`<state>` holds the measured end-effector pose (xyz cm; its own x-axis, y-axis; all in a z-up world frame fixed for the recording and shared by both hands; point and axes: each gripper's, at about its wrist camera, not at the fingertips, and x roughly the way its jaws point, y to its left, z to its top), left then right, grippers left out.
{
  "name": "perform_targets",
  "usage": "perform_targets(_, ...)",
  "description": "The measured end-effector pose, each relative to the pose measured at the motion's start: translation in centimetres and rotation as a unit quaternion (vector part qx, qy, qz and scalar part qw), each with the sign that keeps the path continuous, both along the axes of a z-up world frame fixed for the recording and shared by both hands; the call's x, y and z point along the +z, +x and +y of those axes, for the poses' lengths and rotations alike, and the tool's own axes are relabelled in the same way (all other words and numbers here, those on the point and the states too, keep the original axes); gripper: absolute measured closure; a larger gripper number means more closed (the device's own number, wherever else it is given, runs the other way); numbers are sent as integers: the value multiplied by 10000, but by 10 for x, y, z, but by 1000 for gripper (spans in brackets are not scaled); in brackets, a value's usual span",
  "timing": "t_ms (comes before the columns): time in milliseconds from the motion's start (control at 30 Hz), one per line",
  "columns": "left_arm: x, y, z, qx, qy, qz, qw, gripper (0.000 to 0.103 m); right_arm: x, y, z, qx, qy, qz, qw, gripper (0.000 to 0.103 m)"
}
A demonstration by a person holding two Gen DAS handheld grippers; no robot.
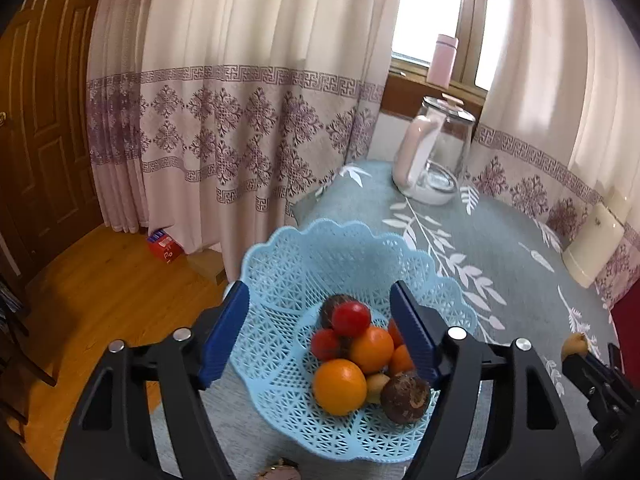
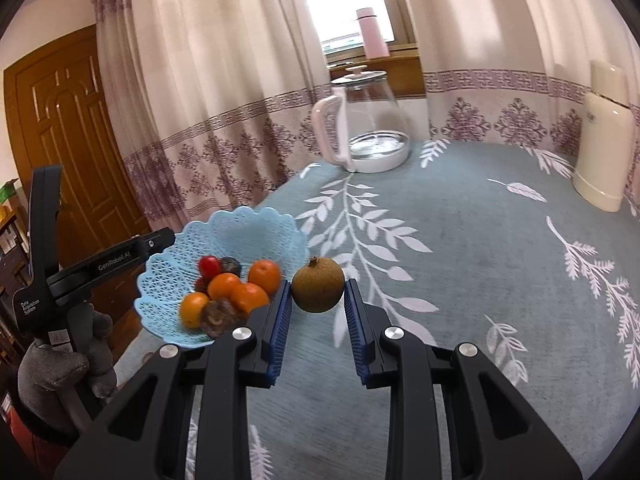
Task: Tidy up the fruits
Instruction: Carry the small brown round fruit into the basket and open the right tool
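Right claw clamped on brown kiwi-like fruit, held above worktop just right of blue basket. Left claw spread wide over basket, empty; oranges and tomatoes inside.

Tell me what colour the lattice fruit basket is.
Light blue. The fruit basket shows best in the left wrist view, sitting on the table.

Pale curtains with purple patterned bands, hanging floor-length across twelve o'clock. Bright window between them, daylight flooding through above a wooden sill. Panelled wooden door at nine o'clock. Warm wooden floor at eight o'clock. Grey-blue tablecloth with white leaf sprigs, spread below.
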<state>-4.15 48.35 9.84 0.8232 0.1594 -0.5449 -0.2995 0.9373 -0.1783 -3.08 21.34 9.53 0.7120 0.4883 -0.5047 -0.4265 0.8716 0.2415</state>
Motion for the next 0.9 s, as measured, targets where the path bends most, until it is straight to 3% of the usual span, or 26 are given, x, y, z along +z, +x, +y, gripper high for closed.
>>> perform_targets(333,14,-16,23,122,-250,-242,9993,22,7,1,55,579,-132,-47,9982,75)
perform_targets(467,19,-20,27,127,-314,-325,9989,21,6,4,49,413,-110,-34,9991,75)
perform_targets(633,20,-22,31,152,-425,-377,9983,17,-19,15,26,155,-69,535,9984,74)
perform_targets(900,22,-24,27,94,-422,-389,9983,13,-54,-1,54,768,-448,975,9913,74)
